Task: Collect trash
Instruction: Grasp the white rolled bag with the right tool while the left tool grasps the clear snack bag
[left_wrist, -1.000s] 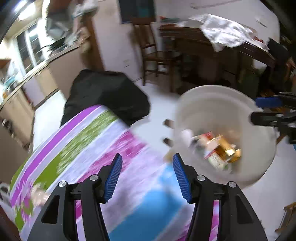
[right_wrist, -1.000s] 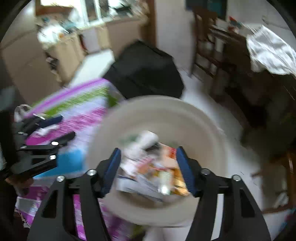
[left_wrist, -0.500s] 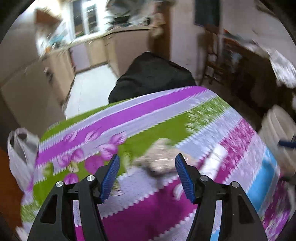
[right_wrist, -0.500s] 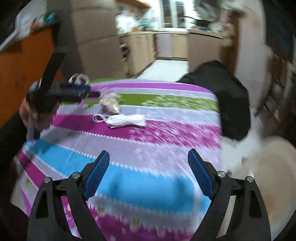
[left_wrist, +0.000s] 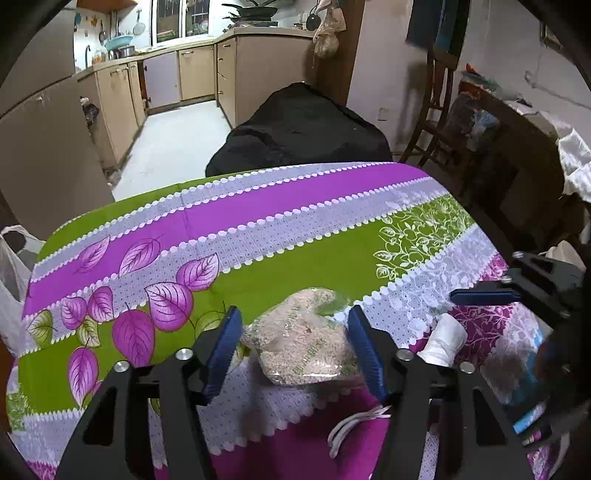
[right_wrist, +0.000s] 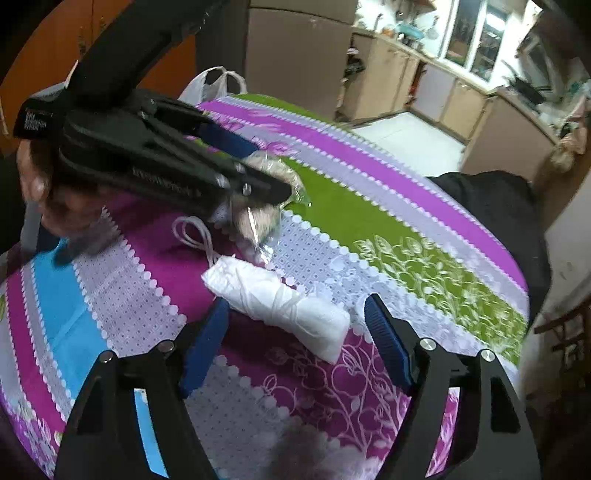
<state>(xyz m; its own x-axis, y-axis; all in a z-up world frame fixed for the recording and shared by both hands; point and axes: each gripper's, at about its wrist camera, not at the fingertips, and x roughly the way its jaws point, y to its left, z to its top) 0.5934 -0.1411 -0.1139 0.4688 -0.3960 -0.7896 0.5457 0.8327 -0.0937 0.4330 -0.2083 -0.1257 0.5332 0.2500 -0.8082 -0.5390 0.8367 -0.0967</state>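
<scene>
While we are bringing the left tool (left_wrist: 293, 349) around the crinkly grain-filled bag (left_wrist: 306, 343), its jaws are closing without yet pinching, and the right tool (right_wrist: 295, 338) is narrowing around the soft white rolled wad (right_wrist: 280, 301). Both look light and yielding, so we are judging mid-body the best hold. They are lying together on the striped cloth-covered worktop (left_wrist: 258, 229), a kitchen behind.

purple, green and blue floral-striped tablecloth (left_wrist: 295, 229), beige clear-wrapped packet (left_wrist: 303, 339), white mask (right_wrist: 280, 299)
</scene>
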